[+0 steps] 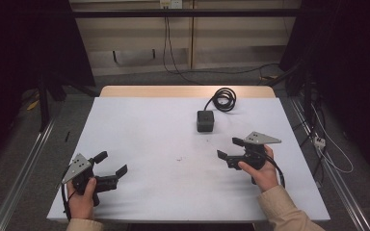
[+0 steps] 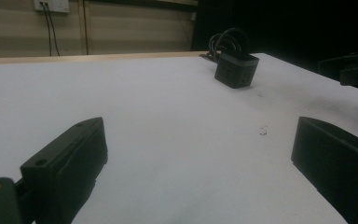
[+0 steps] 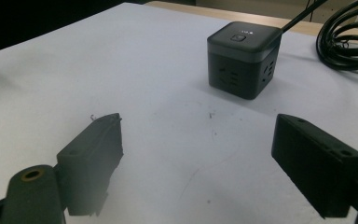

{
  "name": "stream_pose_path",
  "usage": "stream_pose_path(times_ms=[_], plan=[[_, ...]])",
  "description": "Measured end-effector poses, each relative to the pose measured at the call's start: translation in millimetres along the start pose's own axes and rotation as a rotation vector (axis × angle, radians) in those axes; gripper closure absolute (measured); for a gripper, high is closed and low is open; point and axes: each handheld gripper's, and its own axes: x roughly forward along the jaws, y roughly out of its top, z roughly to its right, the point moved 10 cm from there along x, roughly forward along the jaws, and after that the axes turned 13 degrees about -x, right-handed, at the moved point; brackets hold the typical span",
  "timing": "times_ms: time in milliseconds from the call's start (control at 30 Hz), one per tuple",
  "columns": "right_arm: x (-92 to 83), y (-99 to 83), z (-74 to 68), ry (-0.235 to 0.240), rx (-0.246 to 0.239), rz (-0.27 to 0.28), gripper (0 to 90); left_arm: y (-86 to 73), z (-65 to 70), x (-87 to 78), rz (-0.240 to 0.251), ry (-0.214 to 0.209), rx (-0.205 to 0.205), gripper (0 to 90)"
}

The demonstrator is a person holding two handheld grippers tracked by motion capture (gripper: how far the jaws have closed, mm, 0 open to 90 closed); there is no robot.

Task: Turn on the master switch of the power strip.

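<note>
The white table lay mostly bare, with a black power cube and its coiled cable near the far edge. The left gripper and right gripper both had jaws spread wide, holding nothing. The right gripper view showed the cube's sockets.

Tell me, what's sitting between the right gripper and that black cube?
Nothing: bare white table lies between the right hand-held gripper and the black cube, apart from a few tiny specks, as seen in the right gripper view.

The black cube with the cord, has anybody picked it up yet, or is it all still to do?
Nothing looks done yet. The black cube sits untouched on the white table, its cord coiled behind it. The left gripper and right gripper are both open and hold nothing. Any picking up is still ahead.
</note>
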Motion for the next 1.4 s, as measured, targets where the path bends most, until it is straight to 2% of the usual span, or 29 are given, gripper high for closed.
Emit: stream_pose_path(times_ms=[567,1133,1400], plan=[[-19.5,-19.8,-7.7,0.009,-0.007,-0.017,15.6,-0.6,0.3,0.8,-0.004,-0.001,0.001,3.2],[-42.2,-40.2,-1.0,-0.012,0.000,-0.031,15.4,-1.5,0.1,1.5,-0.011,0.004,0.010,3.2],[-50.7,-43.0,1.6,-0.020,-0.001,-0.027,15.4,-2.1,0.0,1.2,-0.013,0.005,0.007,3.2]])
